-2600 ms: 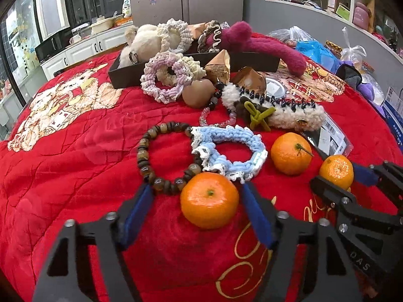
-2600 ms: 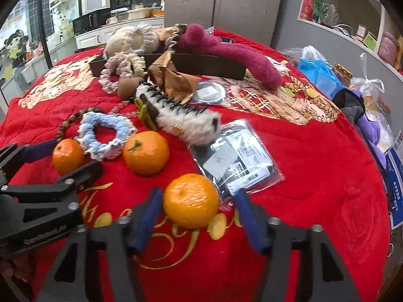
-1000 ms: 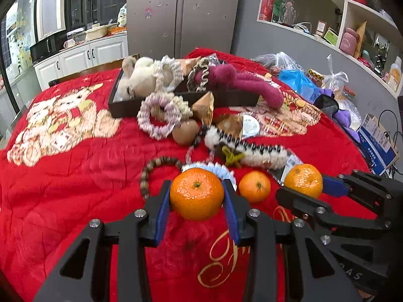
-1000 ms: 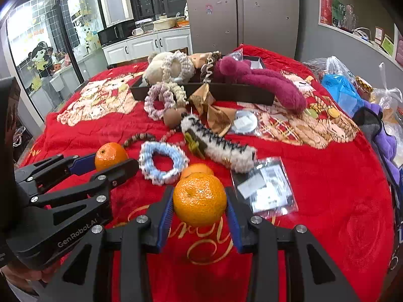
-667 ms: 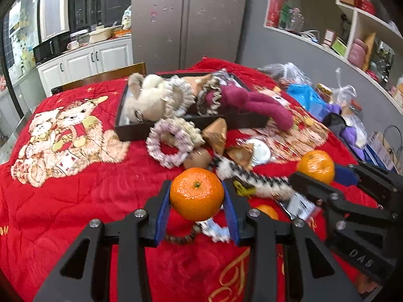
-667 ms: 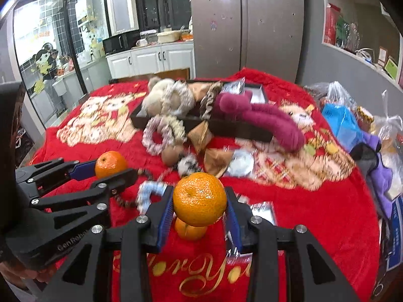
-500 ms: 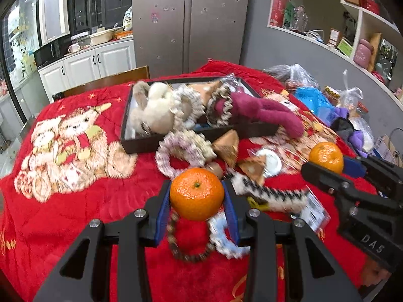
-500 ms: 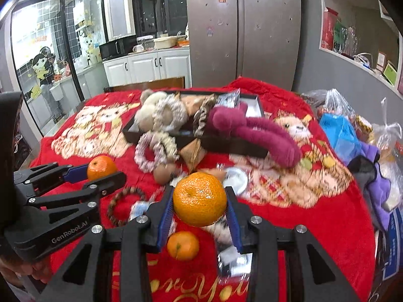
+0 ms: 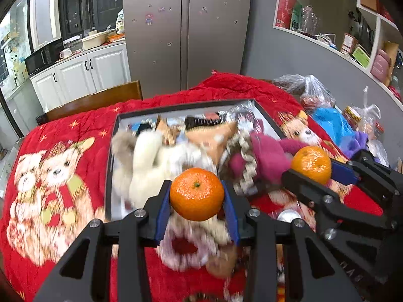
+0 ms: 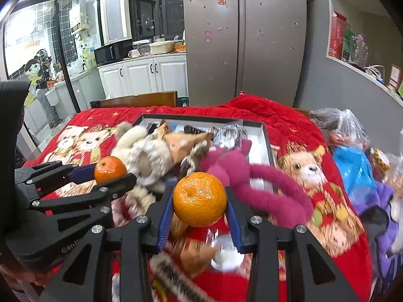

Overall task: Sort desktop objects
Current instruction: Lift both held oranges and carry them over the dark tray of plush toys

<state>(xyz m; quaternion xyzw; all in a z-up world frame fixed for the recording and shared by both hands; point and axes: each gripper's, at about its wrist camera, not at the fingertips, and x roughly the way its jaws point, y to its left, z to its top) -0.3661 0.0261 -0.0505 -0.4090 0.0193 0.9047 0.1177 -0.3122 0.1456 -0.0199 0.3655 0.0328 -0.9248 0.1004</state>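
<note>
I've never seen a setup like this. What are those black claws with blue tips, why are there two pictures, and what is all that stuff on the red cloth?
No robot here: a person holds a two-finger claw in each hand, with a camera on each looking along its fingers. One picture is from the left gripper, the other from the right gripper; each also sees the other claw at its side. Each claw is clamped on a mandarin: the left mandarin and the right mandarin. Below lies a red blanket with a dark tray holding a cream plush toy, a pink plush toy and small accessories.

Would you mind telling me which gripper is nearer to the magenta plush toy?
Right. The right gripper hovers beside the magenta plush toy; the left gripper is further over, before the cream plush.
</note>
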